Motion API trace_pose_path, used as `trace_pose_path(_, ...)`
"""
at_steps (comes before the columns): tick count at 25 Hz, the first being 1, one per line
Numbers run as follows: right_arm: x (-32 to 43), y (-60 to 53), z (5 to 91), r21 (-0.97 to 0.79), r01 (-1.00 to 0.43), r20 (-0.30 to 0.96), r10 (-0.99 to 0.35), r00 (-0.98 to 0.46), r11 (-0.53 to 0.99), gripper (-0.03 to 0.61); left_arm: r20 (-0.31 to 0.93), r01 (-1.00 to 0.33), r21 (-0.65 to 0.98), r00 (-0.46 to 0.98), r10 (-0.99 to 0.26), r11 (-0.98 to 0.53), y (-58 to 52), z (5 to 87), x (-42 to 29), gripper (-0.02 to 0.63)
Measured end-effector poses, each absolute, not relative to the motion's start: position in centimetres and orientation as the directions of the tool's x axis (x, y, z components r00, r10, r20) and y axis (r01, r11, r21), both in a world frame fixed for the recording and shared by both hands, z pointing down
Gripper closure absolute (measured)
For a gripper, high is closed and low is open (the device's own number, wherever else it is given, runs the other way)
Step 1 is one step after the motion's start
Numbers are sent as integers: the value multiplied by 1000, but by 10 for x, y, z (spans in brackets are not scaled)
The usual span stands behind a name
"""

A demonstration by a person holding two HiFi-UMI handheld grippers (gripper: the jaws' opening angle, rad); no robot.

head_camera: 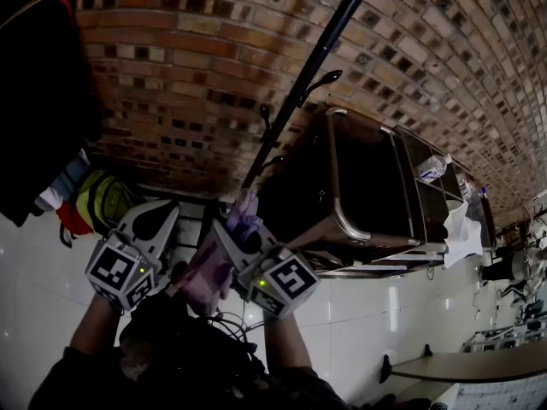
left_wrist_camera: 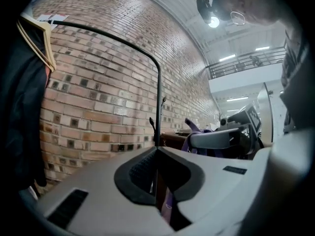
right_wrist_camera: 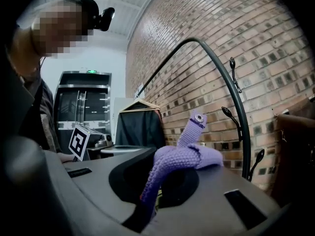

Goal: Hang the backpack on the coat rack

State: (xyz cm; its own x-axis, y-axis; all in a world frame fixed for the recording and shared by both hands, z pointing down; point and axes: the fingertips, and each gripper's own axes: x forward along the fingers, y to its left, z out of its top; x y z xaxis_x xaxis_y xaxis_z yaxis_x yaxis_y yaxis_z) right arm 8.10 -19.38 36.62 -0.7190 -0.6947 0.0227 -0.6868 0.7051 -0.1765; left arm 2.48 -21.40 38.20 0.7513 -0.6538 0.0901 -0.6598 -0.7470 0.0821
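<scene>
A purple crocheted toy (head_camera: 224, 254), apparently the backpack's strap or charm, lies across my right gripper (head_camera: 229, 225), which is shut on it; in the right gripper view the toy (right_wrist_camera: 184, 154) drapes over the shut gripper (right_wrist_camera: 160, 181). My left gripper (head_camera: 164, 212) is beside it with its tips together (left_wrist_camera: 157, 150). A purple strip (left_wrist_camera: 168, 203) shows in the slit behind those tips; whether it is pinched is unclear. A dark mass with cords (head_camera: 192, 348) hangs below. The black coat rack pole (head_camera: 312, 62) with hooks (right_wrist_camera: 232, 65) rises just ahead.
A dark garment on a wooden hanger (left_wrist_camera: 27, 82) hangs at the left. A brown cabinet (head_camera: 367, 186) stands right of the rack against the brick wall (head_camera: 188, 67). Colourful bags (head_camera: 98, 202) sit low at the left, and a table edge (head_camera: 461, 367) is at the lower right.
</scene>
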Motion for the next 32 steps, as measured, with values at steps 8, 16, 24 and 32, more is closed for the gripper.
trace_pose_path(8, 60, -275, 342, -179, -637, 35, -642, -766, 750, 574, 100, -633, 99, 774, -625, -768, -298, 384, 27, 600)
trace_pose_path(16, 61, -365, 305, -146, -621, -35, -632, -775, 770, 574, 102, -592, 86, 805, -584, -801, -367, 381, 42, 600)
trace_pose_path(24, 61, -430, 281, -111, -640, -30, -646, -763, 760, 574, 68, -537, 99, 843, -533, -838, -430, 361, 56, 600)
trace_pose_path(32, 105, -446, 248, -94, -716, -66, -722, -689, 692, 575, 33, -465, 81, 886, -463, -882, -450, 345, 90, 600)
